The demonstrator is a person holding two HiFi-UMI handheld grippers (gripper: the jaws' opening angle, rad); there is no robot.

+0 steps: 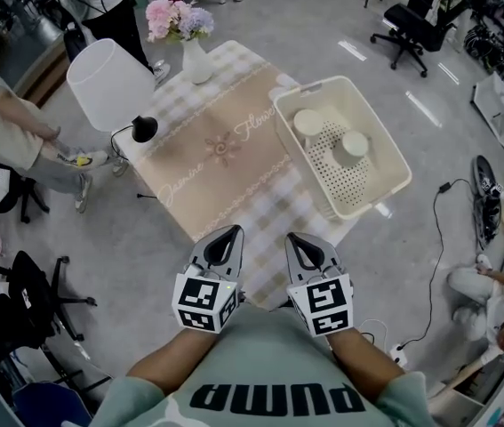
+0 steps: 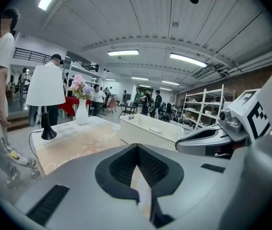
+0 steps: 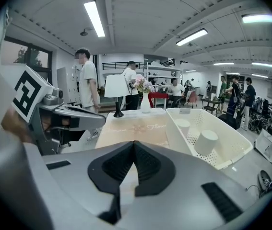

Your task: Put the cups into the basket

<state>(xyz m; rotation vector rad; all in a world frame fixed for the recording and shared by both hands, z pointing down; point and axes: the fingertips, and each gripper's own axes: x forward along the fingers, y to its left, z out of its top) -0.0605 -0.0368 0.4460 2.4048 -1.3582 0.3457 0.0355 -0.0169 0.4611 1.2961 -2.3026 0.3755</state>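
Two white cups (image 1: 308, 124) (image 1: 353, 146) stand upside down inside the cream basket (image 1: 300, 163) on the table's right side. The right gripper view shows both cups (image 3: 182, 126) (image 3: 206, 142) in the basket (image 3: 236, 133). In the left gripper view one cup (image 2: 156, 129) shows over the basket wall (image 2: 145, 134). My left gripper (image 1: 231, 229) and right gripper (image 1: 294, 237) hover side by side at the table's near edge, close to my body and well short of the basket. Each one is shut with nothing between its jaws (image 2: 136, 145) (image 3: 134, 143).
The table (image 1: 225, 149) carries a beige checked cloth, a white lamp (image 1: 109, 83) at the far left and a vase of flowers (image 1: 194, 56) at the back. People stand to the left. Office chairs (image 1: 412, 29) and a floor cable (image 1: 434, 265) surround the table.
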